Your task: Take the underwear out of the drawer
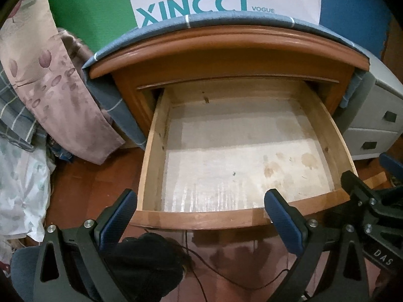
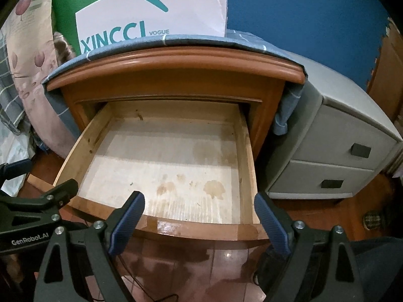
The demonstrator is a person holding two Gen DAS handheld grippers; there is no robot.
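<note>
Hanging over the pulled-out drawer (image 1: 151, 151), both grippers have their jaws wide open with nothing between them. The left gripper (image 1: 201, 210) sits at the drawer's front edge, one blue finger (image 1: 121, 209) outside the drawer's left corner and the other finger over the front rail. A dark black bundle (image 1: 148, 259) lies just below the left gripper's jaws, close to its left finger; I cannot tell if it is the underwear, or if it is touching the finger. The right gripper (image 2: 199, 214) also sits at the front rail, with the pale, stained drawer floor (image 2: 163, 166) showing past its jaws. No cloth shows on that floor. The drawer belongs to a brown wooden nightstand (image 2: 176, 68) with a blue cloth (image 2: 201, 40) on top. A white bag (image 2: 156, 12) stands behind it. A grey plastic drawer box (image 2: 340, 146) stands off to the right of the right jaws. Flowery bedding (image 1: 30, 70) hangs to the left of the left jaws.
</note>
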